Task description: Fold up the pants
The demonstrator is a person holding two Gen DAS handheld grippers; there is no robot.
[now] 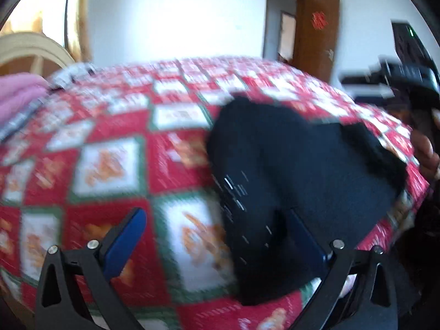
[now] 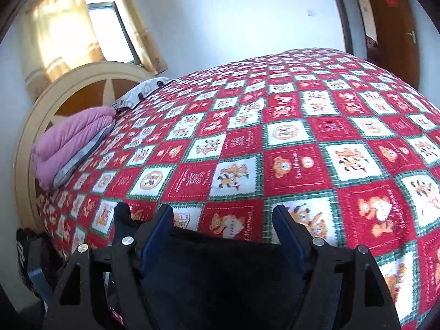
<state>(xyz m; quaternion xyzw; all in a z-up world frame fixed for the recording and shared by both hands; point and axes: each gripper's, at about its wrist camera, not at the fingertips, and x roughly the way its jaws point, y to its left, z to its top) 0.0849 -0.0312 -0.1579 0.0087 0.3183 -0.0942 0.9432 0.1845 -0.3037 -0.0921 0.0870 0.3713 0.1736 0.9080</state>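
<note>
Black fabric pants [image 1: 302, 165] lie bunched on the red, white and green patchwork quilt [image 1: 110, 137] near the bed's edge. Left gripper [image 1: 217, 236], blue-padded jaws wide apart, holds nothing. Right gripper [image 2: 224, 236] likewise spread wide above dark cloth, gripping nothing.

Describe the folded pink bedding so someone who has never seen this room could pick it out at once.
Start at the big bed with the red, white and green patchwork quilt and follow it to the round cream headboard. The pink bedding lies folded in a thick stack against it, at the quilt's edge. It is the only plain pink thing there; the black pants lie at the near edge.
</note>
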